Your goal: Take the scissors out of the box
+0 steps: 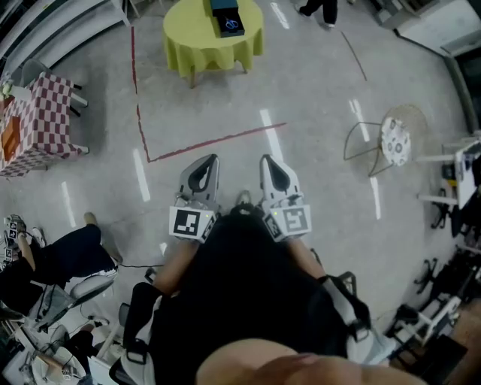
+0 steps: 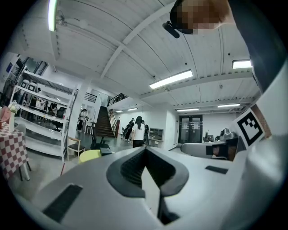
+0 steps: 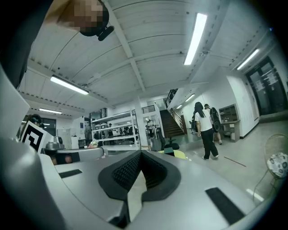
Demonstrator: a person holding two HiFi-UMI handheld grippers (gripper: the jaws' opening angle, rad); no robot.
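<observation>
Ahead of both tools, well apart across the floor [image 1: 316, 90]: round table [image 1: 188, 45], yellow cloth, bearing a dark box [image 1: 223, 7]. The scissors [image 1: 233, 25] lie in the box's near end (only a small blue shape at this range). Left tool [image 1: 204, 167]: held level close to the person's body, jaws together, nothing between. Right tool [image 1: 272, 167]: just beside the left, parallel, jaws likewise together, empty. Far left of the tools: checked table [image 1: 45, 113], red-and-white cloth.
</observation>
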